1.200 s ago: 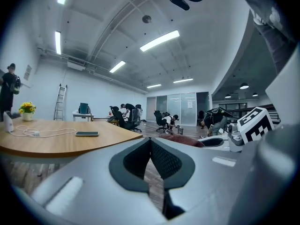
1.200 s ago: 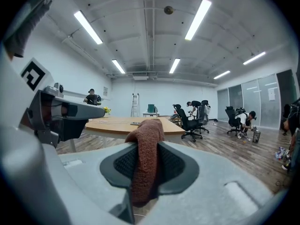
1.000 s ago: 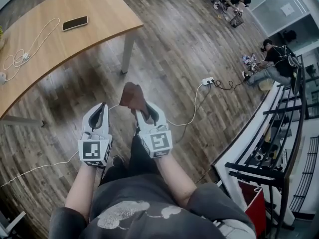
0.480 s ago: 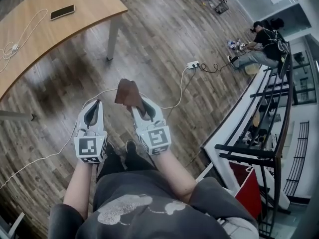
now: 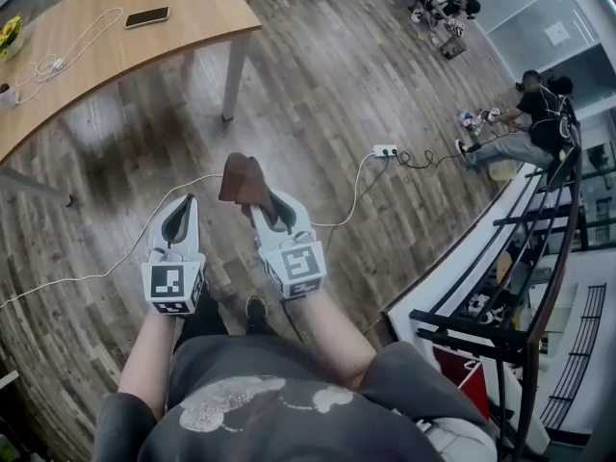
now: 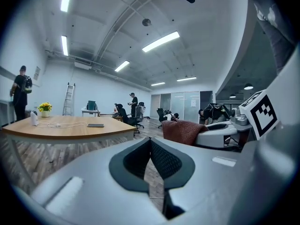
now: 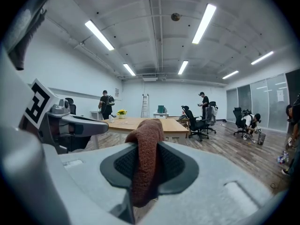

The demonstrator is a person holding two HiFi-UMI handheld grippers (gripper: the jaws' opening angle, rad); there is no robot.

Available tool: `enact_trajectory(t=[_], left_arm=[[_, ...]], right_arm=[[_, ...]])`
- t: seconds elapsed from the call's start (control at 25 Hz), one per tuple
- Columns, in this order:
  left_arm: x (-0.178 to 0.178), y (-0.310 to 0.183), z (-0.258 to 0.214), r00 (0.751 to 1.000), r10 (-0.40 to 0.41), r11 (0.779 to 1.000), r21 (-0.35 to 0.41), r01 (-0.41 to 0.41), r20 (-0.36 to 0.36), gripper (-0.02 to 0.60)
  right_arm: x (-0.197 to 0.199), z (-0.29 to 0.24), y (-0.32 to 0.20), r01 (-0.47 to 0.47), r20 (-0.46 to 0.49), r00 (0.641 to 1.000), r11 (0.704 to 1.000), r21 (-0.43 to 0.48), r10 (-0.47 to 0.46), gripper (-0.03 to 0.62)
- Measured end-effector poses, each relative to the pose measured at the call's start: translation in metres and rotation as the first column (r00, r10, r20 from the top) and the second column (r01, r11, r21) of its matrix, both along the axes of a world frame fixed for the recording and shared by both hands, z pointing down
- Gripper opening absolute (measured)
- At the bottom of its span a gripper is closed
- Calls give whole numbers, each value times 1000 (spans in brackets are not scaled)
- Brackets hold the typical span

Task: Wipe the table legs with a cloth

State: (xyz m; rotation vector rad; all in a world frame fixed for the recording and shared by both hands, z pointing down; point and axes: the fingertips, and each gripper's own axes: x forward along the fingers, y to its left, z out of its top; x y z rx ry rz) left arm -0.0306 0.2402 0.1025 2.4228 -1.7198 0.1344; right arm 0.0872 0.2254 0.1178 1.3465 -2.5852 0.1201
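Note:
A brown cloth (image 5: 241, 178) sticks out of my right gripper (image 5: 260, 203), which is shut on it. In the right gripper view the cloth (image 7: 145, 159) hangs folded between the dark pads. My left gripper (image 5: 181, 205) is beside it, shut with nothing in it; its pad tips meet (image 6: 150, 141). Both are held above the floor in front of the person's body. The wooden table (image 5: 91, 51) stands ahead to the upper left, with one grey leg (image 5: 231, 80) under its near corner. The grippers are well short of that leg.
A white cable runs over the wood floor to a power strip (image 5: 385, 150). A phone (image 5: 147, 16) and a cord lie on the table. People sit on the floor at right (image 5: 520, 128), beside a black railing (image 5: 539, 277). Office chairs (image 7: 199, 122) stand behind the table.
The head view has swung, so the table and its leg sit a little differently in frame. Both grippers keep the same pose, the cloth still in the right one.

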Motion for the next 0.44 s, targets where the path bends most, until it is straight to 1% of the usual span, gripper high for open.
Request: enact_trajectory(t=[0.16, 0.28, 0.44], left_arm=[[23, 23, -4, 1000, -31, 1000, 2, 31, -1, 20], [37, 44, -2, 999, -44, 999, -19, 44, -4, 20], [65, 75, 2, 999, -40, 998, -55, 40, -9, 20]], right_arm=[[26, 3, 12, 21, -8, 1000, 1000, -10, -21, 80], [42, -1, 24, 22, 2, 1000, 1000, -11, -22, 80], [67, -3, 46, 10, 36, 999, 999, -37, -9, 80]])
